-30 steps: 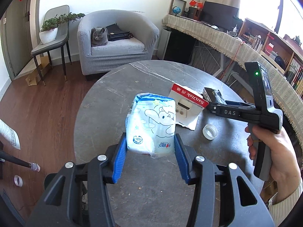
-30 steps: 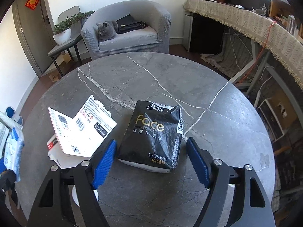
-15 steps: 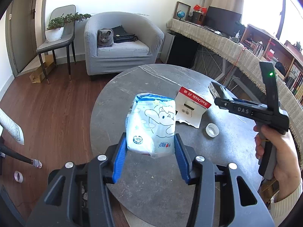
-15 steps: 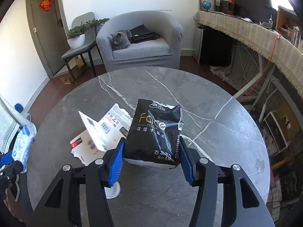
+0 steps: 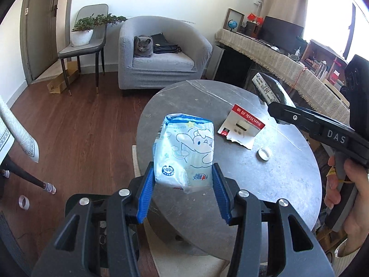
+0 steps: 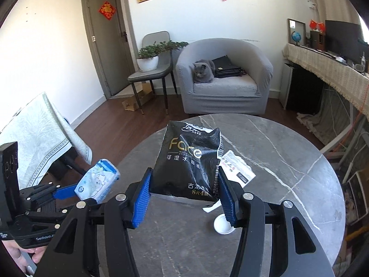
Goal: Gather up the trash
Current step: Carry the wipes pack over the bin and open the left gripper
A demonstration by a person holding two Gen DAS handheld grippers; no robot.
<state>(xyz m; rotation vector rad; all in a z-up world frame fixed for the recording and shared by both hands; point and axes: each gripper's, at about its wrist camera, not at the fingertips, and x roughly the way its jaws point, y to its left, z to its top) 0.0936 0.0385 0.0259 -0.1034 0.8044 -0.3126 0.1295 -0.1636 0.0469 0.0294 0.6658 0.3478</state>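
Note:
My left gripper (image 5: 183, 180) is shut on a light blue tissue pack (image 5: 184, 152) with a cartoon print, held above the left edge of the round grey marble table (image 5: 276, 184). My right gripper (image 6: 184, 189) is shut on a black "Face" tissue pack (image 6: 189, 161), lifted above the table (image 6: 288, 161). The blue pack (image 6: 98, 182) also shows at the left of the right wrist view. The black pack (image 5: 269, 90) shows at the right of the left wrist view.
A torn red and white SanDisk card (image 5: 242, 127) and a white bottle cap (image 5: 265, 153) lie on the table. A grey armchair (image 6: 223, 78) with a cat (image 6: 203, 71) stands beyond, beside a chair bearing a plant (image 6: 150, 55). A cloth-covered stand (image 6: 34, 138) is at the left.
My right gripper shut on the black pack and raised it off the table. Both grippers have risen and drawn back with their packs.

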